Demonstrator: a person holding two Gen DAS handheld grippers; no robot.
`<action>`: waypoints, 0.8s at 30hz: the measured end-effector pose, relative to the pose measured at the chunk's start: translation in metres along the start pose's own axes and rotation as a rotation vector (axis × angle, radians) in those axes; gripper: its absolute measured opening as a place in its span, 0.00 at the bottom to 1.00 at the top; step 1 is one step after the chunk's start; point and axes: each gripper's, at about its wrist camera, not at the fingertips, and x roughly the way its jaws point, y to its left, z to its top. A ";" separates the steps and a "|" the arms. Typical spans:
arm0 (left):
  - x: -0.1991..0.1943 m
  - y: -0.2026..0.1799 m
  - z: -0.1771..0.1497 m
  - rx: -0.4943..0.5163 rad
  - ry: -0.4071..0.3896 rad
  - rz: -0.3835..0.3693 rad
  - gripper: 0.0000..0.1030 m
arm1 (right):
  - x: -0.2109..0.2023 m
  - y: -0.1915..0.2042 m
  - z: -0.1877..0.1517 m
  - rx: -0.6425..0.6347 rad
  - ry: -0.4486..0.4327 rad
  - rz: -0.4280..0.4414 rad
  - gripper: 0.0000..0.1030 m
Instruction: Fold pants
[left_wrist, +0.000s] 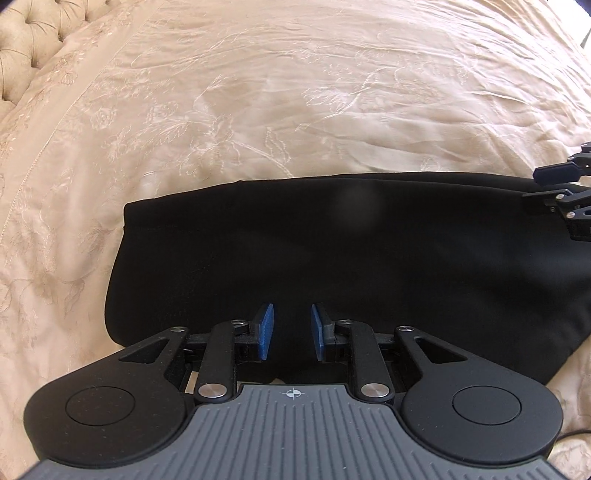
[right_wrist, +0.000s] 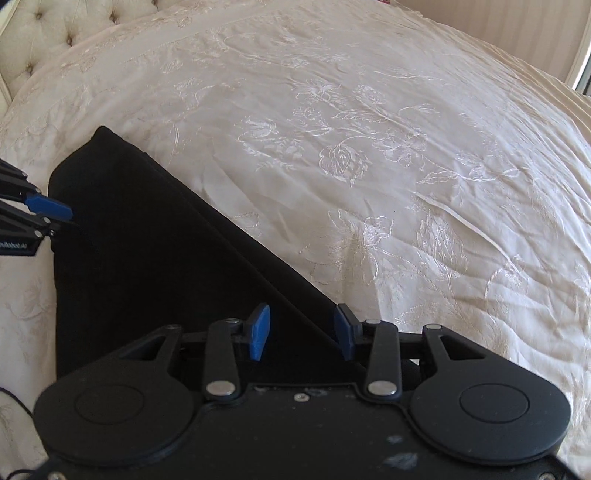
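The black pants lie folded in a long flat band on the cream bedspread. My left gripper is open, its blue pads just above the near edge of the pants, holding nothing. In the right wrist view the pants run diagonally from the upper left to the bottom centre. My right gripper is open over the pants' right edge, empty. The right gripper also shows at the right edge of the left wrist view, and the left gripper at the left edge of the right wrist view.
An embroidered cream bedspread covers the bed all around the pants. A tufted headboard stands at the far left. A wall and a window frame lie beyond the bed's far right side.
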 end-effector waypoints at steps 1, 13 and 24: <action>0.001 0.002 -0.002 -0.003 0.004 0.001 0.21 | 0.005 0.000 0.001 -0.015 0.013 0.004 0.40; -0.011 -0.004 -0.027 -0.025 0.003 -0.071 0.21 | 0.011 0.038 0.005 -0.342 0.071 -0.031 0.02; -0.012 -0.050 -0.018 0.018 -0.011 -0.190 0.22 | 0.033 0.019 0.025 -0.250 0.049 -0.075 0.07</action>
